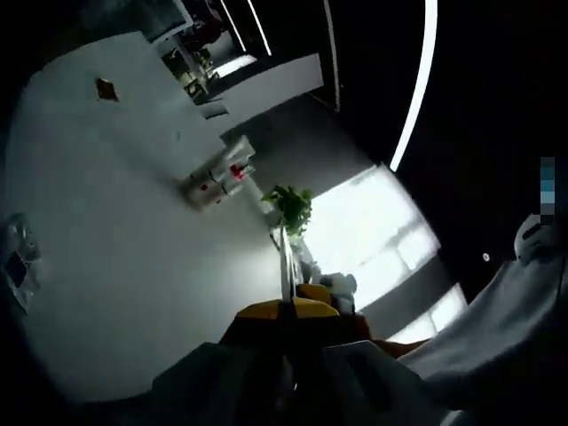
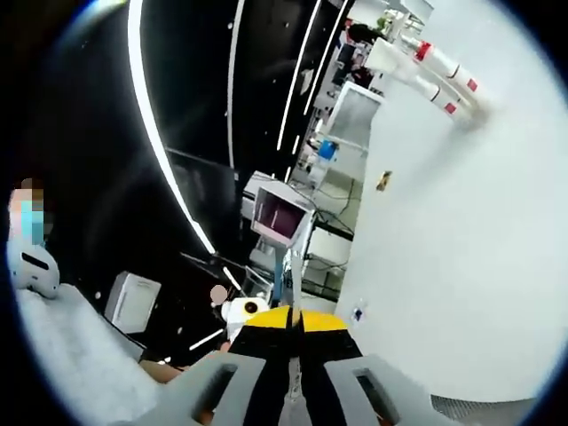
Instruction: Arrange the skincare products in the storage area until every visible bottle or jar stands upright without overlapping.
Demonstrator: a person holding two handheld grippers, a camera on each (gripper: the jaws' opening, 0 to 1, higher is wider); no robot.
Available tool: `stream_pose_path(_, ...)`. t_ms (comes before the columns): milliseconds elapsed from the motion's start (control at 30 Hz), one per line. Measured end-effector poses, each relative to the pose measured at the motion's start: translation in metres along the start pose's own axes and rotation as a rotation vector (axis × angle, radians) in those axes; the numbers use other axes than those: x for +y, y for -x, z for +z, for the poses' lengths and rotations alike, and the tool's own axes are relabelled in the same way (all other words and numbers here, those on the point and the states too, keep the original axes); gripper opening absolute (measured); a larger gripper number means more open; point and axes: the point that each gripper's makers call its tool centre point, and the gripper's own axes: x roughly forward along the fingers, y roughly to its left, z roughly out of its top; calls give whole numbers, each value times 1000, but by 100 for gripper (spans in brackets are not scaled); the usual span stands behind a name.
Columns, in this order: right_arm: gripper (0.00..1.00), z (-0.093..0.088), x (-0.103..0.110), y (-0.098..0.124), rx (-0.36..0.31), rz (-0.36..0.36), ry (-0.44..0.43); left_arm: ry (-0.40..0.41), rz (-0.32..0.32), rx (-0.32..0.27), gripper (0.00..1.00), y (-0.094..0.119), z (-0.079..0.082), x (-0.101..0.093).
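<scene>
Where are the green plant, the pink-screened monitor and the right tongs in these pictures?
green plant (image 1: pixel 289 206), left gripper view, on its leaves.
pink-screened monitor (image 2: pixel 279 218), right gripper view, on the middle of its screen.
right tongs (image 2: pixel 292 312), right gripper view, where the two tips meet, shut.

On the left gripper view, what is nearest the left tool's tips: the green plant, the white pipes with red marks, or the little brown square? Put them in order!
1. Green plant, just past the left tool tips.
2. White pipes with red marks, up and left on the wall.
3. Brown square, far upper left.
</scene>
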Motion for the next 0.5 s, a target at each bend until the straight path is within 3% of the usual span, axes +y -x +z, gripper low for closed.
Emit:
stream_pose_path(267, 0, 1, 8, -6, -21, 59, -38, 39, -33, -46, 0, 4, 9, -1)
stream_pose_path(300, 4, 0, 11, -7, -16, 77, -34, 45, -36, -52, 0, 4, 10, -1)
stream_pose_path(400, 18, -11, 21, -13, 32, 128, -79, 60, -47, -66, 0, 5, 13, -1)
stream_pose_path(500, 17, -28, 22, -17, 120, 131, -54, 70, -62, -76, 0, 4, 14, -4)
